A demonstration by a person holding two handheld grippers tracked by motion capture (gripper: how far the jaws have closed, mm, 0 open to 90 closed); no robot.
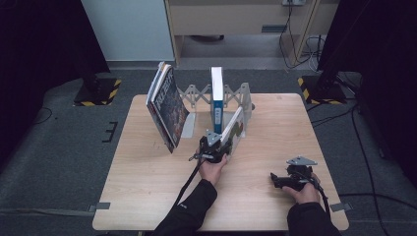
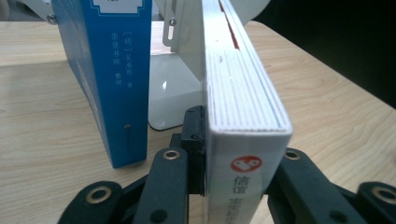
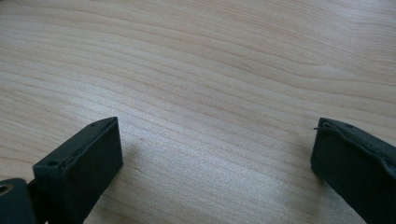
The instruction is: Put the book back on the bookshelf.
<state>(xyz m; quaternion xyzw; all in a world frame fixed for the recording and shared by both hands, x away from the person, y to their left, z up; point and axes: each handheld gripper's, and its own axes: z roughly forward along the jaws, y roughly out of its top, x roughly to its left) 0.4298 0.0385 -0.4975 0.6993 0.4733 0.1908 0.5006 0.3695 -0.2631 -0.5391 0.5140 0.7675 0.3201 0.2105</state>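
Observation:
A white book (image 1: 232,129) with a red logo on its spine (image 2: 246,164) leans tilted beside the rack, its lower end near me. My left gripper (image 1: 216,145) is shut on that end, and its black jaws press both covers (image 2: 236,186). Just left of it a blue book (image 1: 216,94) stands upright (image 2: 112,79) in the white folding book rack (image 1: 196,94). My right gripper (image 1: 281,180) rests on the table at the front right. In the right gripper view its jaws (image 3: 217,154) stand open over bare wood with nothing between them.
Two larger books (image 1: 166,105) lean together at the rack's left end, tilting over the wooden table (image 1: 147,187). The rack's white end plate (image 2: 175,88) stands behind the held book. Dark floor and black stands surround the table.

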